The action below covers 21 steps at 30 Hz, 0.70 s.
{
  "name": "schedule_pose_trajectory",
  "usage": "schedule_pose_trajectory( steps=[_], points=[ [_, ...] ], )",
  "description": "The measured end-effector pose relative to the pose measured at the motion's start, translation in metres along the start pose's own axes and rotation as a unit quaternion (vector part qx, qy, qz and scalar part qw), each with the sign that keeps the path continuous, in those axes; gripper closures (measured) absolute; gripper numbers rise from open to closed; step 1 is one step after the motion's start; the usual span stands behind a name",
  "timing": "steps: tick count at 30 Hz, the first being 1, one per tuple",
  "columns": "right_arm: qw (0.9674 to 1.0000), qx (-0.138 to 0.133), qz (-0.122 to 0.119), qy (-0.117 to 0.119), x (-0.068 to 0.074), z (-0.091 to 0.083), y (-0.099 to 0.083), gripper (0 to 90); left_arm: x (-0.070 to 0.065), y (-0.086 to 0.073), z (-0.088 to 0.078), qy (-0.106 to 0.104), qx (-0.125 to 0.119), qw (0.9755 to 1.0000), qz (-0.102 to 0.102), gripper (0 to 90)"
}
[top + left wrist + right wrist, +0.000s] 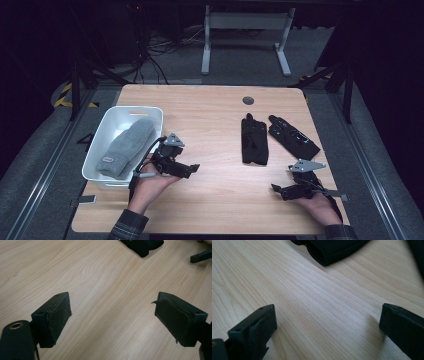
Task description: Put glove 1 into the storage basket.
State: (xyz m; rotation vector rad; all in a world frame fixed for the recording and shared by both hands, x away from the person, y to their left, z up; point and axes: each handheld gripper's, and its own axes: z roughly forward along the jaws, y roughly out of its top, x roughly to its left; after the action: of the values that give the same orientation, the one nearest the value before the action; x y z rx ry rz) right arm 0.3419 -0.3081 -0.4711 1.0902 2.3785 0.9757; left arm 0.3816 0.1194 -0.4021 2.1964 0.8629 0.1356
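Both grippers are hovering with nothing in them over the near half of the tabletop [210, 107], and the work in hand looks like packing winter wear into the white bin [102, 131] at the left edge, where a grey knit hat [126, 146] is already lying. The left gripper [192, 169] is sitting just beside the bin's right wall, pointing toward the table's middle, its jaws standing wide apart over bare wood in the left gripper view [111, 315]. The right gripper [278, 190] is resting near the front right corner, released as well, its pads apart above the grain in the right gripper view [327, 327]. The two black gloves are lying side by side right of centre, fingers toward the far edge: the left-hand glove [254, 140] straight, the right-hand glove [292, 136] angled toward the right edge, the two close but apparently not overlapping. Judging from this, the next pick is probably the left-hand glove, since it is nearer the left gripper. To do it well, the person should be bringing the open jaws in low across the cuff end, which is facing the near edge, pinching through both fabric layers rather than a loose finger, and lifting clear before swinging over the bin wall so the limp glove is not dragging on the rim or snagging its neighbour.
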Motion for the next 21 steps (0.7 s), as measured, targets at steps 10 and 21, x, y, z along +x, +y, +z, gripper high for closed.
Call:
schedule_pose_trajectory(
  steps=[10, 21],
  points=[
    [1.0, 0.001, -0.003, -0.001, 0.001, 0.0, 0.0, 0.8, -0.015, -0.012, 0.026, -0.004, 0.009, 0.9996, 0.026, 14.4],
    [1.0, 0.0, -0.001, 0.0, 0.0, 0.0, 0.0, 1.3, -0.019, -0.028, 0.058, 0.017, 0.051, 0.9965, 0.064, 10.4]
  ],
)
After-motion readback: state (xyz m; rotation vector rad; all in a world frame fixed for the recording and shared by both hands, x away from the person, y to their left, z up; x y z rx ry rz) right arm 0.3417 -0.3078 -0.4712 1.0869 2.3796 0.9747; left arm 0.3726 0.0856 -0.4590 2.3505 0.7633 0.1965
